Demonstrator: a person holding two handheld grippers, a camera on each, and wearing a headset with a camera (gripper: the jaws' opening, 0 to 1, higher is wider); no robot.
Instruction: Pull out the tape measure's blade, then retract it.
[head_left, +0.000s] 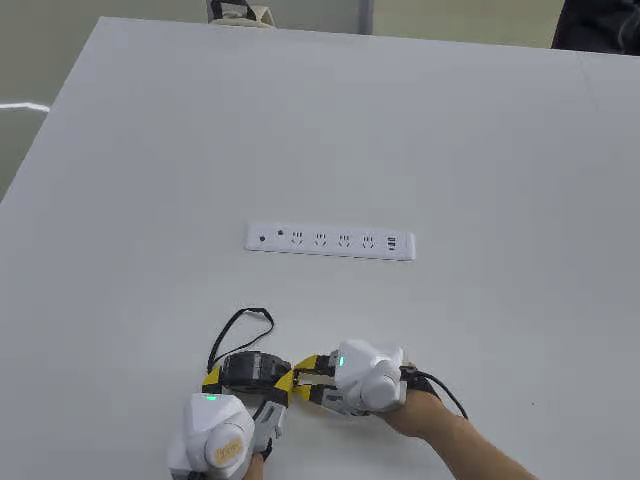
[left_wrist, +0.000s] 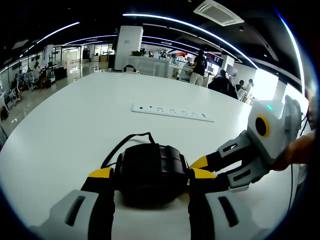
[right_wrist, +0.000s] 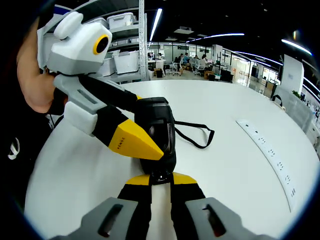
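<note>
On the white table (head_left: 320, 130), the left gripper (head_left: 248, 381) is clamping the black tape measure (head_left: 255, 368) across its sides, while the right gripper (head_left: 301, 378), at its three o'clock, is apparently pinching the blade tip (right_wrist: 160, 176), jaws nearly together.

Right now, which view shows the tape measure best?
The left gripper view: the tape measure sits large between the jaws of the left gripper. The right gripper view shows it partly behind that gripper's yellow jaw; the head view shows it small.
</note>
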